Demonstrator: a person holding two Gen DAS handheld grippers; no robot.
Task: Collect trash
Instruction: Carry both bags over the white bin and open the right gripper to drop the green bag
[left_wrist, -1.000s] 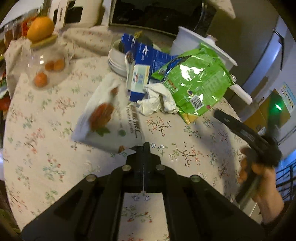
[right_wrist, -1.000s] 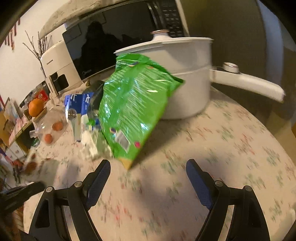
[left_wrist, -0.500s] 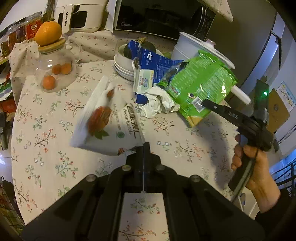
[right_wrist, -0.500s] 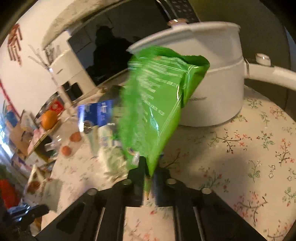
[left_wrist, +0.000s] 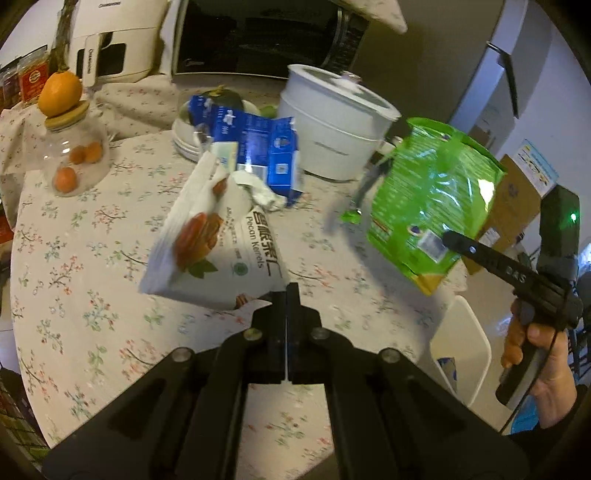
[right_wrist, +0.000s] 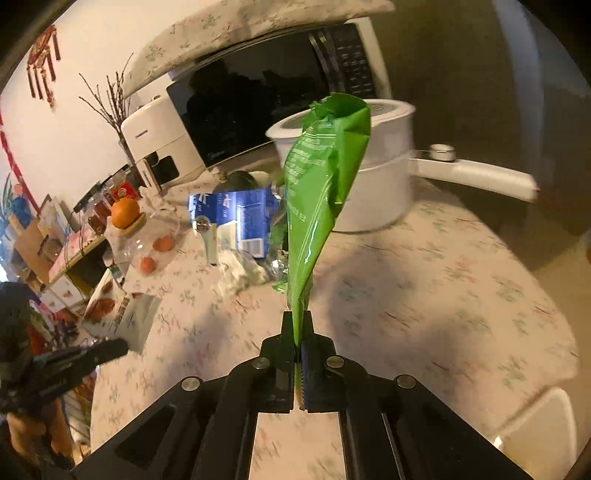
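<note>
Two bags are hanging above the table (left_wrist: 74, 229): the right gripper (right_wrist: 298, 325) is pinching the green bag (left_wrist: 432, 192), the left gripper (left_wrist: 287, 295) is clamping the white bag (left_wrist: 218, 243). One blue carton (left_wrist: 258, 147), one crumpled tissue (left_wrist: 264, 190) are lying behind.

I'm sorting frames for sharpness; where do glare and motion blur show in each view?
Left wrist view: glare patch on the green bag; the white pecan bag is slightly smeared, its print readable. Right wrist view: the floral tablecloth streaks with motion blur, while the green bag in the right hand-held gripper stays fairly sharp.
</note>
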